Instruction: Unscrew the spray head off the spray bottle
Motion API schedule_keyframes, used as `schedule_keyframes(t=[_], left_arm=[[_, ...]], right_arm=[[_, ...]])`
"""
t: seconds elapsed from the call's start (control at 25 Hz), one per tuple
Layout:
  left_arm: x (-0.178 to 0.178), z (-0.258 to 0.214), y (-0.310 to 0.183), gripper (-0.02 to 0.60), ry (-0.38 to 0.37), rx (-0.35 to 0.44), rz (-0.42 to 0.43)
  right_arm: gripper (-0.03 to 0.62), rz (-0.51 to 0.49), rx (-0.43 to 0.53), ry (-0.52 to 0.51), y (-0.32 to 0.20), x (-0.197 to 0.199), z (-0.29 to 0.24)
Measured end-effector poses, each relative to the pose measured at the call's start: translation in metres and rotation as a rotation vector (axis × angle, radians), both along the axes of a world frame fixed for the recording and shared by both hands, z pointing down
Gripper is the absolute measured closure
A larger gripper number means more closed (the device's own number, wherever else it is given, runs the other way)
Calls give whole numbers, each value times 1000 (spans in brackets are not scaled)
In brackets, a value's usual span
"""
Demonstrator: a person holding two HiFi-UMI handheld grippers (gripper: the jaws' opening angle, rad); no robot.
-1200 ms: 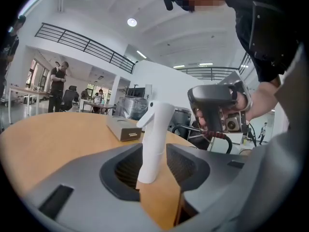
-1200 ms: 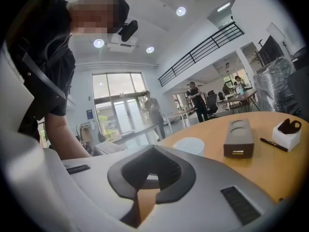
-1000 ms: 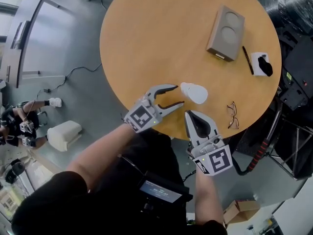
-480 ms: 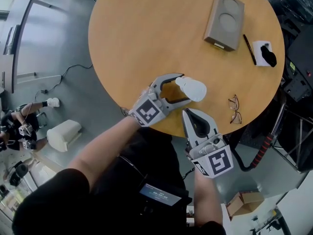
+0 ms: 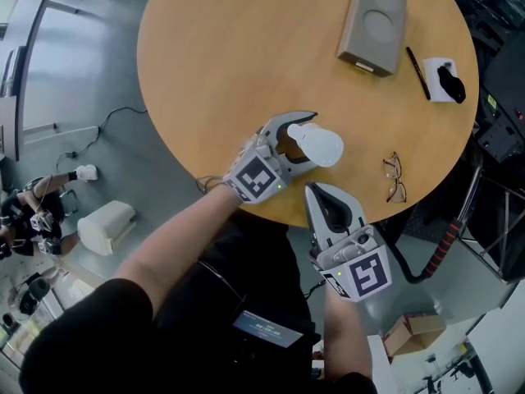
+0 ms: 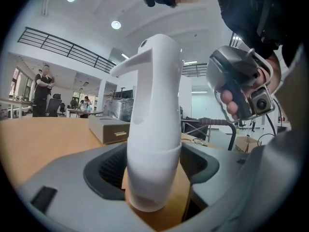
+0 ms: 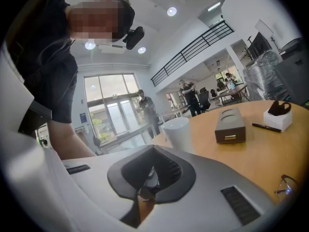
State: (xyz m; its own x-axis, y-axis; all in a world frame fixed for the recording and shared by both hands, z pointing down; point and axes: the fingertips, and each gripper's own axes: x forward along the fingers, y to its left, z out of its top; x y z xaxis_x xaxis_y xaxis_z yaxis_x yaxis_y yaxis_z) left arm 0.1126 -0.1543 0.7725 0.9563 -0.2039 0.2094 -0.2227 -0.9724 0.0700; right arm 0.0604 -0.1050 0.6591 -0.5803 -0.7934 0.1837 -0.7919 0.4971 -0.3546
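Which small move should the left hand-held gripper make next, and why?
Probably close the left hand-held gripper: its jaws, which have just been opening, stand apart around the spray bottle without pressing it. The right hand-held gripper is shut.

A round wooden table (image 5: pixel 215 72) is bearing a white spray bottle (image 5: pixel 318 145) near its near edge. A grey box (image 5: pixel 373 23), pen (image 5: pixel 417 73) and eyeglasses (image 5: pixel 394 178) are lying farther right.
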Motion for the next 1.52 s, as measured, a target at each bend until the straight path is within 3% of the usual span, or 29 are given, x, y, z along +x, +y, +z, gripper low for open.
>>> schedule_keyframes(t=[0.28, 0.4, 0.68, 1.0, 1.52], left_arm=[[17, -1, -5, 229, 20, 20, 11], [19, -3, -5, 273, 22, 32, 25], [18, -17, 8, 284, 19, -16, 104], [5, -107, 37, 284, 13, -8, 160], [-26, -280, 90, 284, -2, -51, 134]], right_arm=[[599, 6, -10, 2, 4, 6, 5], [599, 9, -11, 1, 5, 8, 6], [599, 18, 5, -2, 8, 14, -9], [592, -17, 75, 41, 22, 20, -84], [486, -96, 177, 89, 63, -5, -245]])
